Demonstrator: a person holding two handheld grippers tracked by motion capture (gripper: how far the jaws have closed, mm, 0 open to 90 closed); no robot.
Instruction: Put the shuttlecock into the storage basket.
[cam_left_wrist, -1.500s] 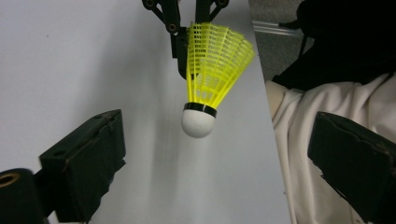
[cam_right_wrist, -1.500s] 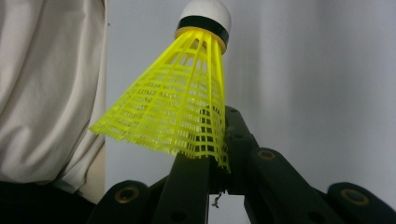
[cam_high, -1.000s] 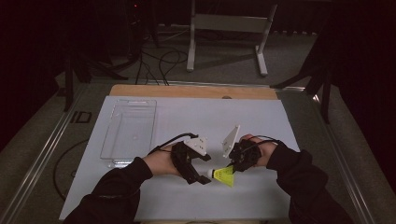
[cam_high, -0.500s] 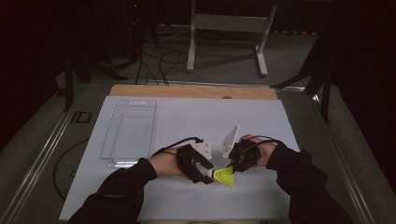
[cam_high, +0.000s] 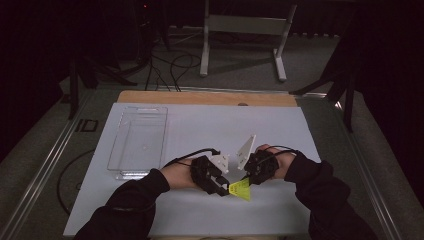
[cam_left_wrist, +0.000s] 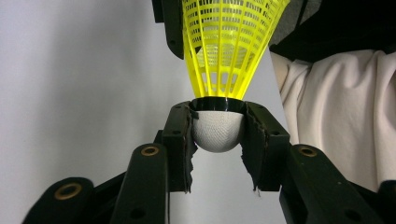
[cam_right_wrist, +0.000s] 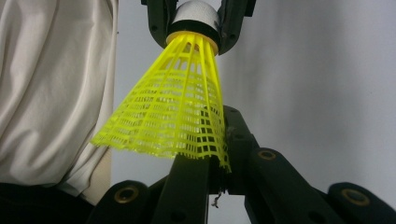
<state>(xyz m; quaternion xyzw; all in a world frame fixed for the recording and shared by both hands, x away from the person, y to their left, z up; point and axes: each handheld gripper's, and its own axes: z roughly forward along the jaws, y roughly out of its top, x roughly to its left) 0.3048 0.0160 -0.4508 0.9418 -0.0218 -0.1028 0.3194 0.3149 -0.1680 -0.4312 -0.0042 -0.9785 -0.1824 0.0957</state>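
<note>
Looks like a lab or recording studio setup, not anyone's home. The table (cam_high: 150, 210) is covered with a plain white sheet over a wooden board (cam_high: 200, 97) and sits between metal rails (cam_high: 45, 170). The surroundings are dark, with loose black cables (cam_high: 172, 62) snaking across a grey carpeted floor (cam_high: 240, 80) and a white metal stand (cam_high: 242, 27) behind the table. Dark tripod-like legs (cam_high: 345, 85) stand at the right, so it's clearly rigged for filming.
</note>
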